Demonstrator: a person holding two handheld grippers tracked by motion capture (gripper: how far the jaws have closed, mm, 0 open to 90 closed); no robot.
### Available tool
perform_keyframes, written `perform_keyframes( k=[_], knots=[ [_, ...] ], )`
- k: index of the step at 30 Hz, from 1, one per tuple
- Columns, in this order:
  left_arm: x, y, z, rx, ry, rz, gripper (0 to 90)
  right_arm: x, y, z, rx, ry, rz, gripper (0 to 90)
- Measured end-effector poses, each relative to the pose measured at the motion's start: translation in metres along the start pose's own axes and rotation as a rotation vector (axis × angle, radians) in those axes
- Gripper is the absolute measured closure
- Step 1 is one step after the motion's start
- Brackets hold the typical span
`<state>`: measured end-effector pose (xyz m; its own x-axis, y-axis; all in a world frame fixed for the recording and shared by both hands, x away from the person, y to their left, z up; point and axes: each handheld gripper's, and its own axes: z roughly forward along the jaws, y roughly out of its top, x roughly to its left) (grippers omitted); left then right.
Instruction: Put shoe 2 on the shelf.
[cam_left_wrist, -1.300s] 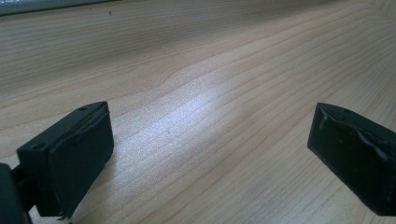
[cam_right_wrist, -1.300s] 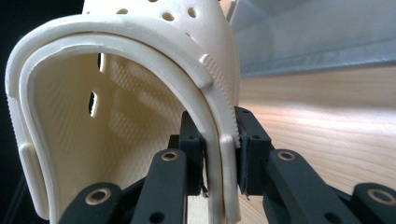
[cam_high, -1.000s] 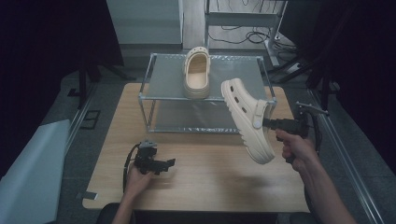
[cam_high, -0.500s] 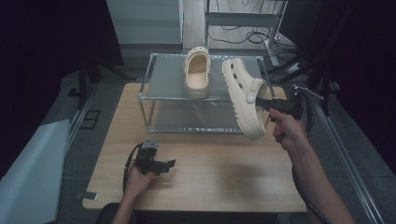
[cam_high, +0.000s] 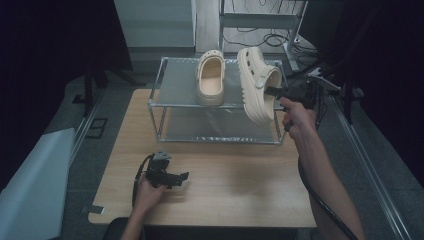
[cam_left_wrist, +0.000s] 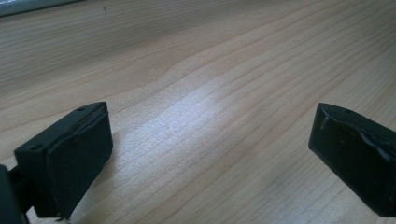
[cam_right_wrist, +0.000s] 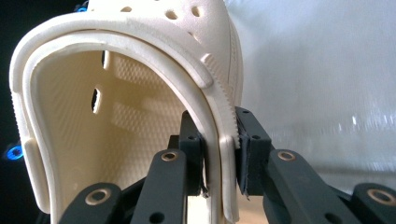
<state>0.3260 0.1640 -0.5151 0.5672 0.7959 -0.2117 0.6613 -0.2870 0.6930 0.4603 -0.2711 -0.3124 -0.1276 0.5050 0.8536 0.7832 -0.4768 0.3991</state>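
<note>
From the high view, the right tool (cam_high: 274, 91) is gripping a cream clog (cam_high: 256, 85) by its side wall and holding it tipped on edge above the right end of the wire shelf rack (cam_high: 165, 84). A second clog (cam_high: 210, 77) is lying flat on the rack's top shelf, just left of the held one. In front of the rack, the left tool (cam_high: 181, 176) is resting on the wooden surface (cam_high: 235, 170) in the person's hand.

In the left tool view, the jaws are standing wide apart with bare surface (cam_left_wrist: 201, 93) between them.

In the right tool view, the jaws are pinching the clog's (cam_right_wrist: 116, 116) rim from inside and outside, clenched on it.
</note>
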Motion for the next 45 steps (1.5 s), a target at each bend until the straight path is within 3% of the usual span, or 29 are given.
perform_keyframes(
  k=[8, 16, 24, 30, 35, 40, 45],
  knots=[
    [0.001, 0.0, -0.001, -0.003, -0.002, -0.003, 0.0, 0.012, 0.018, 0.025, -0.046, -0.088, -0.021, 74.6],
    [0.001, 0.0, -0.001, -0.008, -0.009, -0.008, 0.0, 0.012, 0.035, 0.048, -0.084, -0.203, -0.048, 74.4],
    [0.001, 0.0, 0.0, -0.009, -0.016, -0.013, 0.0, 0.012, 0.042, 0.068, -0.098, -0.28, -0.071, 73.4],
    [-0.001, 0.002, 0.001, -0.003, -0.025, -0.008, 0.0, 0.021, 0.039, 0.084, -0.12, -0.354, -0.135, 69.2],
    [-0.001, 0.001, 0.001, 0.0, -0.027, -0.006, 0.0, 0.029, 0.036, 0.094, -0.128, -0.383, -0.166, 61.2],
    [0.0, 0.001, 0.001, -0.007, -0.03, -0.016, 0.0, 0.031, 0.031, 0.105, -0.14, -0.385, -0.167, 49.6],
    [-0.001, 0.003, 0.003, -0.005, -0.038, -0.014, 0.0, 0.035, 0.027, 0.112, -0.145, -0.407, -0.186, 48.2]
  ],
)
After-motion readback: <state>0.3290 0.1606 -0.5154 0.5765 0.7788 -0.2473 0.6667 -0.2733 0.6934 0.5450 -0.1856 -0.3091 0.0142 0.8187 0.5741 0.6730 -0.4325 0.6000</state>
